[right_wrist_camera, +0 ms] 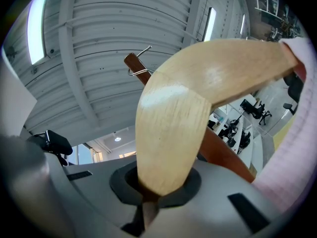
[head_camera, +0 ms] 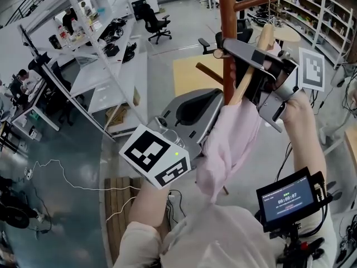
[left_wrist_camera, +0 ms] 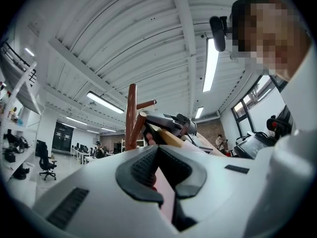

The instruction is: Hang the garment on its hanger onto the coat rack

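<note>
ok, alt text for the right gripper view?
The right gripper is shut on one end of a pale wooden hanger that fills the frame. Its metal hook sits at the tip of a red-brown rack peg; pink garment at right edge.

Grey left hand-held gripper [head_camera: 216, 101], black-and-white marker cube [head_camera: 156, 156], pale sleeve [head_camera: 139, 244]

Plain pale pink garment [head_camera: 228, 144]; light wood hanger [right_wrist_camera: 173, 133]; reddish-brown coat rack [head_camera: 226, 38].

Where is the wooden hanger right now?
Upper right of the head view: the hanger is clamped in the jaws of the right gripper, just beside the coat rack, with the pink garment draped below it.
</note>
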The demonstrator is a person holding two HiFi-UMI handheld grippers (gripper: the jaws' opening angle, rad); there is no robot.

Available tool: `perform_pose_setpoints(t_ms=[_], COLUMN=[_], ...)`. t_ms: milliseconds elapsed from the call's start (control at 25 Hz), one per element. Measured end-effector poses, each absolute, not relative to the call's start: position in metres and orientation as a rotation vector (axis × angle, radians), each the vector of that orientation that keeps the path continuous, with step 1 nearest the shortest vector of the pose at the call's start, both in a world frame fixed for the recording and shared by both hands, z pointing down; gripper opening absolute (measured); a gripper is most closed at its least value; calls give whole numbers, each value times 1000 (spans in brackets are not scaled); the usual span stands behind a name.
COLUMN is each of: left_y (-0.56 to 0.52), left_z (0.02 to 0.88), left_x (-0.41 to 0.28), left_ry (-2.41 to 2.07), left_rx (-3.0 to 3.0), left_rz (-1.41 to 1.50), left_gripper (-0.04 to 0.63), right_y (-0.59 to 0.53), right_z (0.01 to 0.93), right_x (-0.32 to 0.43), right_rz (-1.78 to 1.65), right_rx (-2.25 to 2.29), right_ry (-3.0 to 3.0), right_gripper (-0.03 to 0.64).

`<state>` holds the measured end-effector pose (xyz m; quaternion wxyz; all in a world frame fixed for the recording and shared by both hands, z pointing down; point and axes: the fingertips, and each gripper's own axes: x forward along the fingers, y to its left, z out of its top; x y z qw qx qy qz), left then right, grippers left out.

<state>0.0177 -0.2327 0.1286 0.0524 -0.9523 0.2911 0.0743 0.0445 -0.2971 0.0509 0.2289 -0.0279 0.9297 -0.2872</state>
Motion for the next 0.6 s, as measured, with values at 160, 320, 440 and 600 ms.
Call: perform_pose_setpoints(t_ms=[160,320,440,600], left_y=[-231,-232,-231,-228], left_z=[131,135,142,144], left_x=[19,19,24,30], left_ry=[877,869,849,807], left_rx=[-2893,-2912,-2948,-2983], left_rz=[210,215,231,231], left_gripper=[5,5,5,5], right_y=[-300,-293,-291,-292], right_z=[52,49,52,58], right_x=[48,41,42,43], right_rz=[-743,-767,-784,-793], right_rx=[-96,-141,-127,-125], right_ry=[2582,2574,2568,2594], right_gripper=[11,12,11,12])
